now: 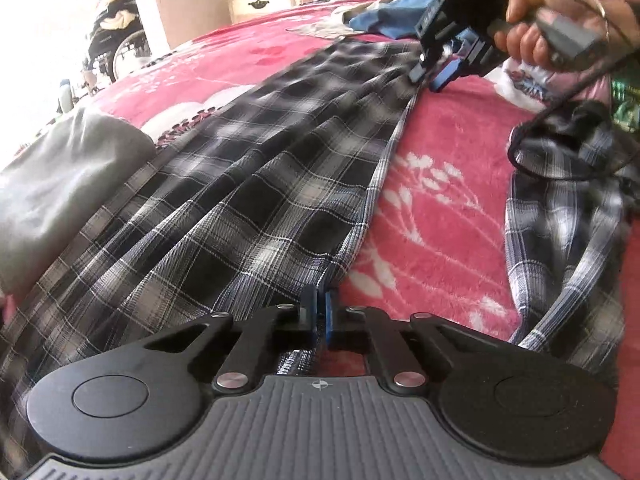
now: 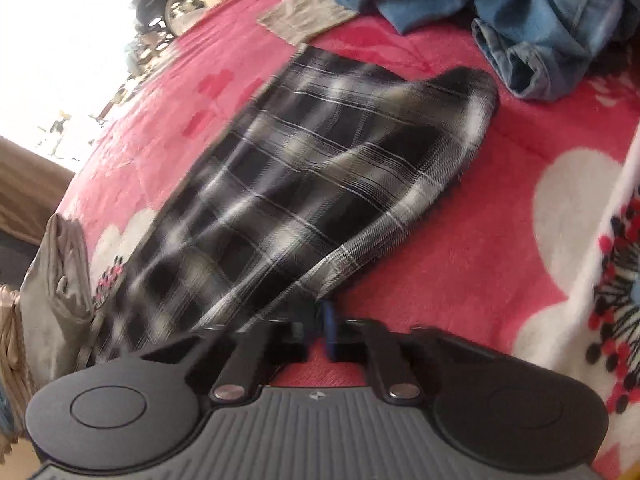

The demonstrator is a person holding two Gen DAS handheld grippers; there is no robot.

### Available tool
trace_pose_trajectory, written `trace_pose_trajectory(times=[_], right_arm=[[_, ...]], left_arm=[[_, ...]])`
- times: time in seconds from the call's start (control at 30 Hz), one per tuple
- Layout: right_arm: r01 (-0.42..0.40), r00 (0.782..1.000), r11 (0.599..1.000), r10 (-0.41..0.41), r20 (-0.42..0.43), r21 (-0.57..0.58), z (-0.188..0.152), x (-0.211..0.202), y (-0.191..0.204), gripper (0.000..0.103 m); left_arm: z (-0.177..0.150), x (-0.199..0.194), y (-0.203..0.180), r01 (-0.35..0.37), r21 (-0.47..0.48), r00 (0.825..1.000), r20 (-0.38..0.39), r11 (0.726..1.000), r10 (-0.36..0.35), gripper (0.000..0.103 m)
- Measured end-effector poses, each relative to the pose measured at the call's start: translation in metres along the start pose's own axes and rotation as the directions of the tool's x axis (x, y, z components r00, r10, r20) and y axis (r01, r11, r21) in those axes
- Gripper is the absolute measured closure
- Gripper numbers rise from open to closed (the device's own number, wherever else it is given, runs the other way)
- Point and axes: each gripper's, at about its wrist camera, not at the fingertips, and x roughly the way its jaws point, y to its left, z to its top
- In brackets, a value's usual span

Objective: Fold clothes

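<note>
fabric: plaid shirt (image 1: 256, 184) on pink blanket (image 1: 440, 184), light, limp, drapes
grip: take the hem edge
left gripper (image 1: 318, 312): jaws clamped on hem
right gripper (image 2: 320, 316): jaws clamped on same edge

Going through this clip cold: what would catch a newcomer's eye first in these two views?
The black-and-white plaid garment stretched diagonally across the pink floral blanket dominates. Each end of its edge is pinched: the left gripper has its jaws shut on the near end, and the right gripper on the far end. Crumpled blue denim lies beyond the plaid garment.
</note>
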Motion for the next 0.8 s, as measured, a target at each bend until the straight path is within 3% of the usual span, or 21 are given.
trace_pose_trajectory(times=[0.2, 0.33, 0.47, 0.53, 0.6, 0.8], right_arm=[[0.065, 0.996, 0.99, -0.057, 0.064, -0.126, -0.017, -0.045, 0.01, 0.1], [0.162, 0.987, 0.973, -0.16, 0.027, -0.164, -0.03, -0.03, 0.0, 0.101], [0.23, 0.973, 0.954, -0.225, 0.044, -0.192, -0.031, -0.025, -0.007, 0.103], [0.24, 0.97, 0.958, -0.23, 0.078, -0.159, -0.022, -0.036, -0.011, 0.093], [0.248, 0.965, 0.961, -0.234, 0.12, -0.12, -0.01, -0.046, -0.016, 0.074], [0.266, 0.94, 0.961, -0.275, 0.202, 0.071, 0.048, -0.034, -0.038, 0.066]], left_arm=[[-0.001, -0.026, 0.013, 0.109, -0.044, 0.993, 0.044, 0.993, -0.107, 0.102], [-0.01, -0.026, 0.008, 0.151, 0.006, 0.988, 0.019, 0.988, -0.151, 0.102], [-0.016, -0.011, 0.004, 0.163, 0.035, 0.986, -0.032, 0.986, -0.162, 0.102], [-0.016, -0.009, 0.005, 0.166, 0.033, 0.985, -0.044, 0.986, -0.165, 0.101], [-0.014, -0.009, 0.008, 0.173, 0.022, 0.984, -0.048, 0.985, -0.172, 0.099], [-0.006, -0.011, 0.021, 0.189, -0.049, 0.982, -0.019, 0.981, -0.19, 0.093]])
